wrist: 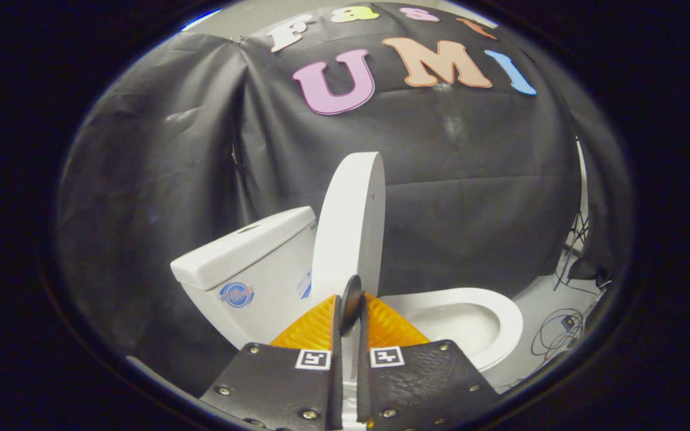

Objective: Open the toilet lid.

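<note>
Lid (350, 227) is already stood up near vertical between tank (249, 257) and bowl (471, 317), edge seemingly pinched in the nearly closed tool (348, 305), and it's probably stiff, slick plastic, best gripped at that front rim.

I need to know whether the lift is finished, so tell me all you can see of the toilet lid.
The white, smooth, rounded toilet lid, plastic by its look, stands raised almost upright, seen nearly edge-on. It stands beside the white cistern, above the open white bowl. Its lower edge sits just ahead of the gripper, whose fingers are nearly closed; a small dark disc shows between their tips, and whether it belongs to the lid I cannot tell.
</note>
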`<state>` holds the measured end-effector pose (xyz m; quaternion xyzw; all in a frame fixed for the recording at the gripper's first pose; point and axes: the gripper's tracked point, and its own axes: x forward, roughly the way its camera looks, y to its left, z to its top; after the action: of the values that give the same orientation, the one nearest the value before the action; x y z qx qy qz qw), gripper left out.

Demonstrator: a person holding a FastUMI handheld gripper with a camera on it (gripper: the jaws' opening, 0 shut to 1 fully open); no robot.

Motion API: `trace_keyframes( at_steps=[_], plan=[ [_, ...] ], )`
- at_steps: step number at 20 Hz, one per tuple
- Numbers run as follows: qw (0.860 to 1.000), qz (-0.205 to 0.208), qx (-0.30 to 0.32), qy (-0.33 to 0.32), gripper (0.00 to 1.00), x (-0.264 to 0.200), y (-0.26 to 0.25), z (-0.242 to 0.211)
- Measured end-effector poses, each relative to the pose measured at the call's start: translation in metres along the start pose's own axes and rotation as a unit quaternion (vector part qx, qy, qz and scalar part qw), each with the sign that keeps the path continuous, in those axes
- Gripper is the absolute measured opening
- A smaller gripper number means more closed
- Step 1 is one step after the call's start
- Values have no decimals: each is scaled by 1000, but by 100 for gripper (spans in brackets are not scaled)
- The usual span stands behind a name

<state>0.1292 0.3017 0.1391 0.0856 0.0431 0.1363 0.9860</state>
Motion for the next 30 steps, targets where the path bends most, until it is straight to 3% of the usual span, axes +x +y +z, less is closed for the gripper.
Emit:
trace_keyframes(
  at_steps=[14,24,27,30],
  plan=[
    [999,27,-21,-32,10,27,74,-12],
    [998,36,-27,-38,10,35,98,-25],
    [999,45,-28,-10,13,39,102,-41],
    [998,60,15,20,16,41,97,-54]
  ],
)
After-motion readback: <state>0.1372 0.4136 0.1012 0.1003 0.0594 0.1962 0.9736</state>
